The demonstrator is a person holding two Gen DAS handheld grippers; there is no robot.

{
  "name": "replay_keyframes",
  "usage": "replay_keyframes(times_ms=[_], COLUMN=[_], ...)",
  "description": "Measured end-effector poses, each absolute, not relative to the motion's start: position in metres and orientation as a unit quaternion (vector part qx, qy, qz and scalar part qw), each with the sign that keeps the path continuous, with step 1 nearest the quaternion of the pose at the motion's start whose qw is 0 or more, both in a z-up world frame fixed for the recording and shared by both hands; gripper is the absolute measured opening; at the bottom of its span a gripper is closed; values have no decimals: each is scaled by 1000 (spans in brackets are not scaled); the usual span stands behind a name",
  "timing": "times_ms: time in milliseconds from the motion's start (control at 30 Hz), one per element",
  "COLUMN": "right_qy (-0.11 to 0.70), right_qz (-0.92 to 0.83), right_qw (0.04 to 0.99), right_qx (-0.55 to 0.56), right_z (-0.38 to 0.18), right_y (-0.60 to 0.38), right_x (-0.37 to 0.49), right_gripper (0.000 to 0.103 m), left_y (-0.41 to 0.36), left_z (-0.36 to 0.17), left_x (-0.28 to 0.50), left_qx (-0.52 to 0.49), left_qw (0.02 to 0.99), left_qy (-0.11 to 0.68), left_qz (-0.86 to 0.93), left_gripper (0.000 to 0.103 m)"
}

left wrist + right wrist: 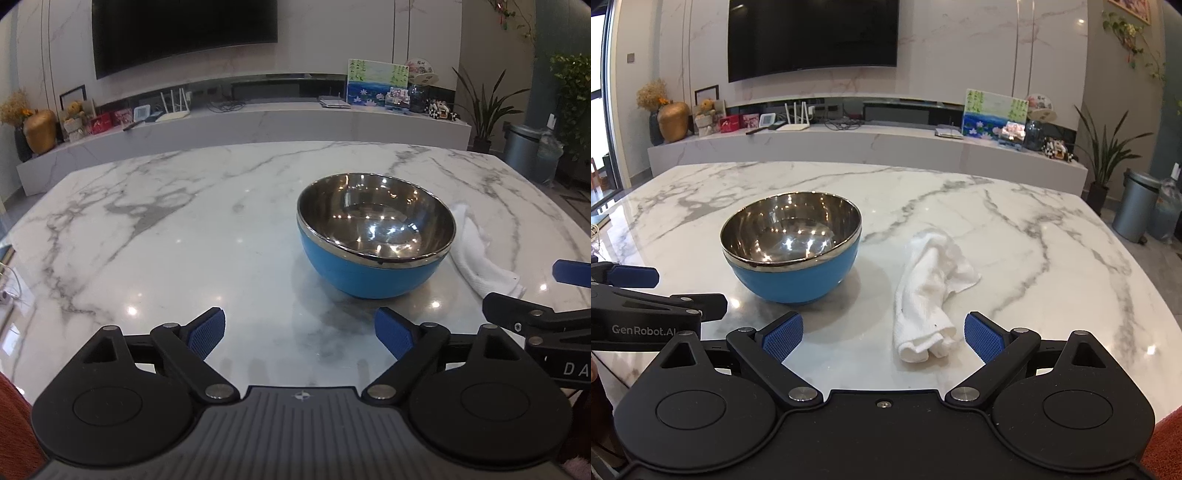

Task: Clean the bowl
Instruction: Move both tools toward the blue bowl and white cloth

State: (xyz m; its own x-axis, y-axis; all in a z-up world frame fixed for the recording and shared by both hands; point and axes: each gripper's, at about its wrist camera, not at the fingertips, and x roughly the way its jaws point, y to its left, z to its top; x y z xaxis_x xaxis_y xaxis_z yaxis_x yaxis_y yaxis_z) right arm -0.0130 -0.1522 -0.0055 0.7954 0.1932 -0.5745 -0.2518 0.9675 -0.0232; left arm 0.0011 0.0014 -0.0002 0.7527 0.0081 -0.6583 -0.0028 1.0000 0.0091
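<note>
A home living room is shown: a large wall-mounted television (813, 37), a low marble media shelf (849, 142) crowded with ornaments, potted plants (1102, 155), and a marble table (1015, 236).

In the left wrist view the bowl (373, 240) hides the near-left part of the white cloth (480, 254), and the right gripper (546, 291) covers the cloth's near end; that gripper is itself cut off by the right edge, so only one blue pad and part of its black arm show; in the right wrist view the left gripper (687, 291) runs off the left edge, its lettering cut short; the television (812, 35) is cropped by the top edge; the small ornaments on the shelf (849, 138) are too small to tell apart.
</note>
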Motion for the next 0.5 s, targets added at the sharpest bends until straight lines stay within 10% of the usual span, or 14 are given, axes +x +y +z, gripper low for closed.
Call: replay_keyframes(times_ms=[500], right_qy=[306], right_qz=[102], right_qw=[946], right_qx=[-46], right_z=[-8], right_y=[-155], right_x=[-10], right_gripper=[93], left_y=[2], left_z=[2], left_x=[0], left_qx=[12], left_qw=[937], left_qy=[349], left_qz=[9], left_gripper=[88])
